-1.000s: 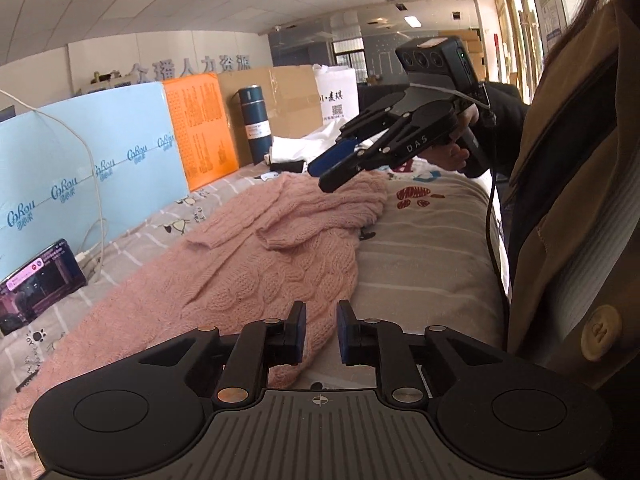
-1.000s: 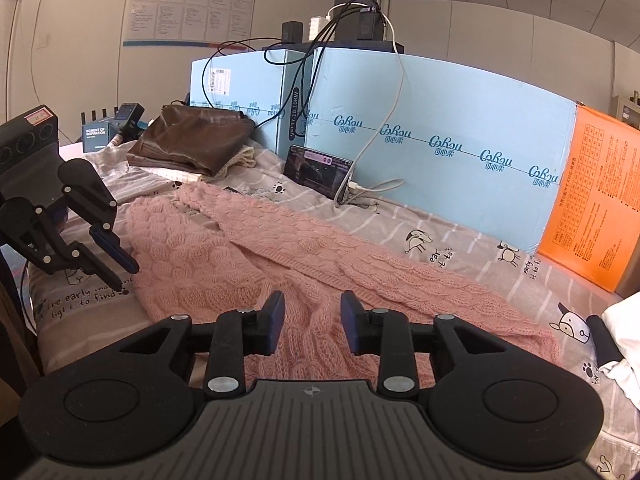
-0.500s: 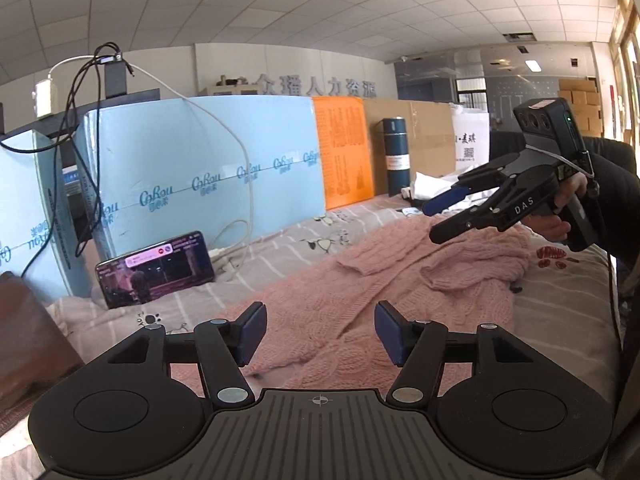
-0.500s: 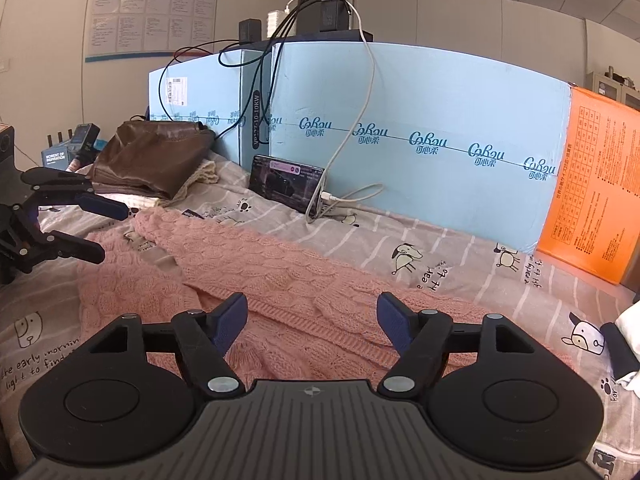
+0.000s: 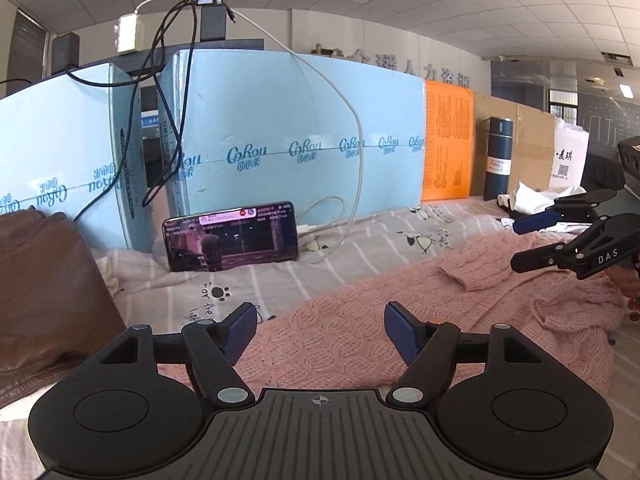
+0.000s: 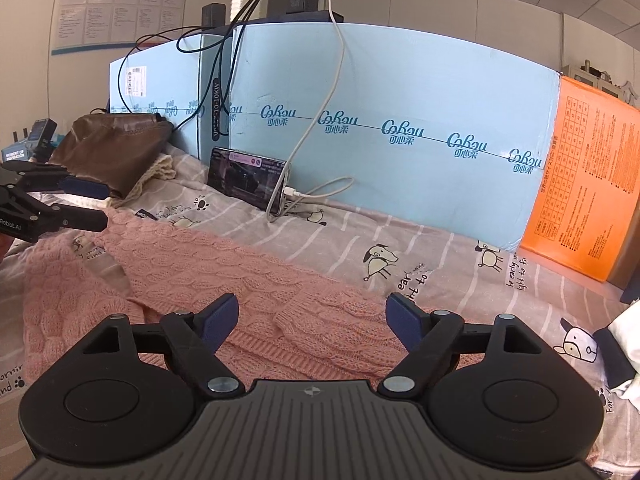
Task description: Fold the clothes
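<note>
The pink sweater (image 6: 224,264) is a thick, nubbly cable knit, matt and soft-looking. Under it the bed sheet (image 6: 420,248) is smooth printed cloth, grey with pale stripes. The blue panels (image 5: 280,128) behind look like smooth foam board with a faint sheen, and the orange box (image 6: 580,184) beside them is printed cardboard. The brown garment (image 5: 36,280) has a leathery, slightly glossy surface. The phone (image 5: 230,236) shows a glossy glass screen. Both grippers are matt black plastic with blue pads (image 5: 400,332).
</note>
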Demonstrator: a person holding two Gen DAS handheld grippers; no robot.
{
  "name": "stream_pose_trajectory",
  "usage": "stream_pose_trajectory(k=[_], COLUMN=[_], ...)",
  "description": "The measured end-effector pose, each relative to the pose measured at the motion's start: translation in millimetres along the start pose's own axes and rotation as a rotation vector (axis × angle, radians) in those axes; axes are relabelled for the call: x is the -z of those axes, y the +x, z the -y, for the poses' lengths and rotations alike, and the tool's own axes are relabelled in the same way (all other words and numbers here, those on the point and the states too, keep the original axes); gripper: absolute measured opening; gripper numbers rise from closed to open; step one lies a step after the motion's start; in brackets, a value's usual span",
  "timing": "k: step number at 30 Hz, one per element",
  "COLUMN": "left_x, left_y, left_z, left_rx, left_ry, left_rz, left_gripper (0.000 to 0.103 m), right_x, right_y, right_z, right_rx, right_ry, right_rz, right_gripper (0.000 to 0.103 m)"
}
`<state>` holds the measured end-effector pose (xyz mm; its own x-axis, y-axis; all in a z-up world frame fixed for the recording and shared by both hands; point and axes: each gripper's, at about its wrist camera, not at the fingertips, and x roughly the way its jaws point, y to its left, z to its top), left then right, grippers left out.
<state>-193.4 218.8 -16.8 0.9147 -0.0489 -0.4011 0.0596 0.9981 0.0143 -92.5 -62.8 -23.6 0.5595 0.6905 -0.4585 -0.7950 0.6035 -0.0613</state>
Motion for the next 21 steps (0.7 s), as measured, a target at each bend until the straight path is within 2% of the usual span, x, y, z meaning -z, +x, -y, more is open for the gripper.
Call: stream_pose_trajectory(k=[12,21], left_x=[-5,2], left_y=[26,30], left_z=[-7,-17], left_rx=[-0.051,-0.067], left_ry=[-0.099,-0.144], left_rz=[-0.068,-0.086], left_gripper=[0.086,0.087], right_x=[-2,1], right_y=[23,24], right_z=[7,11], right_rx=[0.081,0.124], right_ry=[0.058,0.080], right_rz=[-0.015,-0.027], right_gripper=[0.081,0.082])
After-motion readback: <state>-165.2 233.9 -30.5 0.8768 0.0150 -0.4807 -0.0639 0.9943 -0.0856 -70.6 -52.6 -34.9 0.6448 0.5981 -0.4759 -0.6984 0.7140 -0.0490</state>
